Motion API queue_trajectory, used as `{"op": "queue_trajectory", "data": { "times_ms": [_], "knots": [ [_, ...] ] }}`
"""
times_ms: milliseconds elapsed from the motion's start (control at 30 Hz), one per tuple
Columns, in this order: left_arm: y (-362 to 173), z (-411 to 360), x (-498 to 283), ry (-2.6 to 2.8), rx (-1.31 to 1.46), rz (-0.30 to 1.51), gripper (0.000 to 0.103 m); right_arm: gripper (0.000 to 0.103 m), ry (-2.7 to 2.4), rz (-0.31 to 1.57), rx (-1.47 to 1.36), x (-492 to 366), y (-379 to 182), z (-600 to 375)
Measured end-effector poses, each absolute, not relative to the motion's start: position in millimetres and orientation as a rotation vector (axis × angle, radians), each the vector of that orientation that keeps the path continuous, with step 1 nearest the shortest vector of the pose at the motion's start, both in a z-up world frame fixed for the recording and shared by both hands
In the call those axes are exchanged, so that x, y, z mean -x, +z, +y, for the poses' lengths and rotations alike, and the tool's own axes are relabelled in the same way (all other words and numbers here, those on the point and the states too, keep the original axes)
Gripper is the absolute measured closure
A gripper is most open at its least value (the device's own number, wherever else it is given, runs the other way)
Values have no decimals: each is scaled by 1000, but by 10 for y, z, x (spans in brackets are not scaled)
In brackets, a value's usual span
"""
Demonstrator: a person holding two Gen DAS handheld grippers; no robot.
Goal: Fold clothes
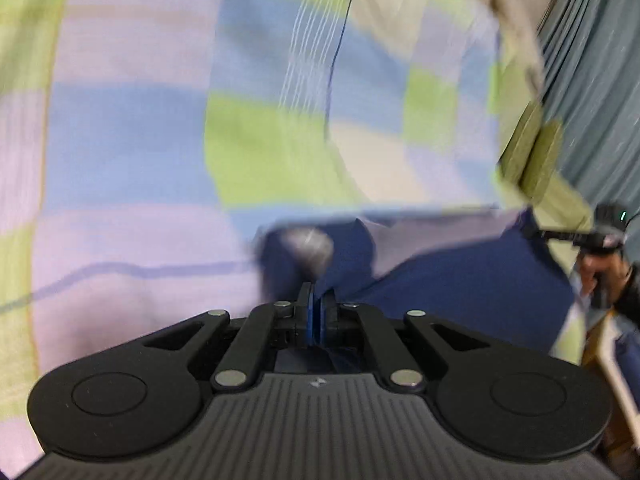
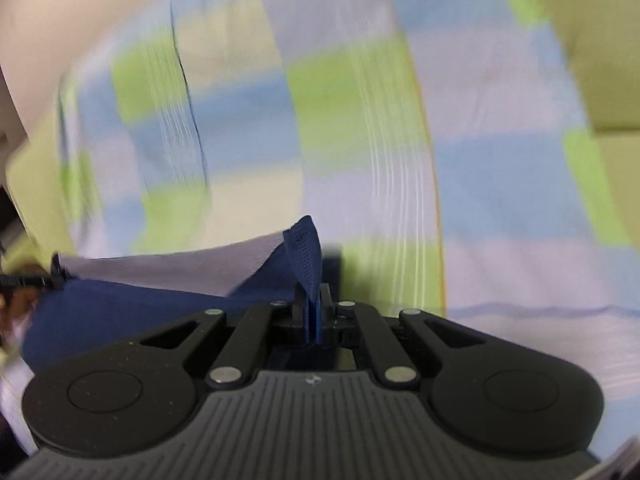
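Observation:
A dark blue garment (image 1: 460,276) hangs stretched between my two grippers above a checked bedsheet (image 1: 132,132). A pale lilac side of it shows along the upper edge. My left gripper (image 1: 318,300) is shut on one corner of the garment; a blurred grey patch sits just beyond the fingertips. At the far right of the left wrist view, my right gripper (image 1: 600,236) holds the other end, with a hand behind it. In the right wrist view my right gripper (image 2: 316,304) is shut on the garment (image 2: 120,312), a blue corner sticking up above the fingers. My left gripper (image 2: 28,280) appears at the left edge.
The sheet (image 2: 480,160) of green, light blue and lilac squares fills both views, blurred by motion. A grey-blue ribbed surface (image 1: 592,60) and two olive pads (image 1: 532,148) lie at the right of the left wrist view. A beige surface (image 2: 40,20) is at top left of the right wrist view.

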State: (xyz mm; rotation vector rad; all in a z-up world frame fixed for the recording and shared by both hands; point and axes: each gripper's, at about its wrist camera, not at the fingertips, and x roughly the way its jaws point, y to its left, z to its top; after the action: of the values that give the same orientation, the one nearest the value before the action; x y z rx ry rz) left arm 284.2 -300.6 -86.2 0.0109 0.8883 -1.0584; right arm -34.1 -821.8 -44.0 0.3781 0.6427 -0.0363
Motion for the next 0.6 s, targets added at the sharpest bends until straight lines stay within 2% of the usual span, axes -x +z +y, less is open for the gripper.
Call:
{"op": "queue_trajectory", "data": {
  "times_ms": [100,267,500,600],
  "knots": [
    [-844,-2932,-2898,-1084,60,834,103,102,-14,634,-398,285,-559,-8278],
    [-692,-2984,-3007,-1060,43,736,103,102,43,399,-513,278,-351,-8571],
    [-1012,-3263,-3129,-1018,-36,815,103,101,-48,612,-431,-95,-828,-8435],
    [-948,-3132,-3126,-1002,-33,808,87,95,-88,598,-427,-33,-834,-8447]
  ]
}}
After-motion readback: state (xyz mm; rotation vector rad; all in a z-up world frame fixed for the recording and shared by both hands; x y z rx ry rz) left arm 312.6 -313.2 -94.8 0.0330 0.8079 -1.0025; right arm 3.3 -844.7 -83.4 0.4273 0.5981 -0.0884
